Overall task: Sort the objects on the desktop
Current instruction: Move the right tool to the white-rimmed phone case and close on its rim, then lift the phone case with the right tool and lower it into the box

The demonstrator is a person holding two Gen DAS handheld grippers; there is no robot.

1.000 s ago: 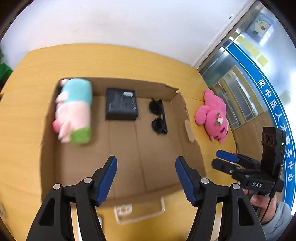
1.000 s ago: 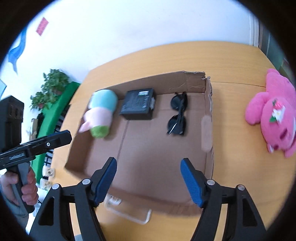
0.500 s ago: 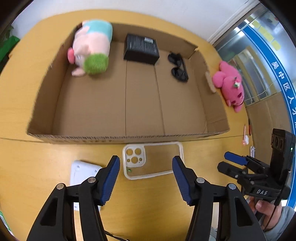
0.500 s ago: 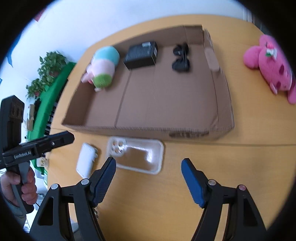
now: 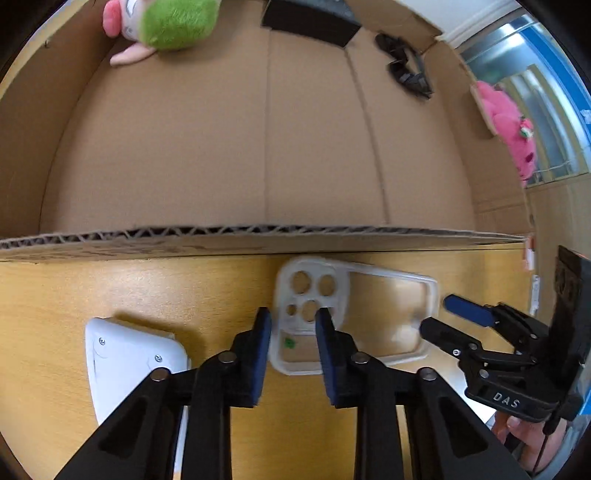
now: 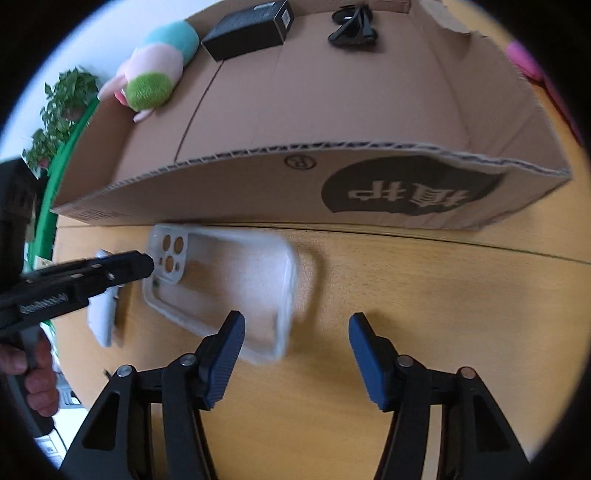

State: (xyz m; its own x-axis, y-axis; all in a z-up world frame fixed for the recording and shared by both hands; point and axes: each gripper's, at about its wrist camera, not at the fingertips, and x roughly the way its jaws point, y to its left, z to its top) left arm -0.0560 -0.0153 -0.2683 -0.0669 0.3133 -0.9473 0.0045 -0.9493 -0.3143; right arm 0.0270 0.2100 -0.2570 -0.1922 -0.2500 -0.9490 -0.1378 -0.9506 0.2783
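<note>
A clear phone case (image 5: 354,317) lies on the wooden desk just in front of the cardboard box (image 5: 258,236); it also shows in the right wrist view (image 6: 221,284). My left gripper (image 5: 291,321) is low at the case's camera-hole end, its jaws narrowed around that edge. My right gripper (image 6: 295,332) is open, its left finger over the case's other end. Inside the box lie a plush toy (image 6: 155,74), a black box (image 6: 247,29) and sunglasses (image 6: 351,27).
A white device (image 5: 125,365) lies on the desk left of the case. A pink plush (image 5: 513,129) sits on the desk outside the box's right wall. A green plant (image 6: 62,107) stands beyond the desk's left side.
Both grippers have dropped from above the box down to the desk in front of it. My left gripper's jaws have narrowed around the phone case's end.
</note>
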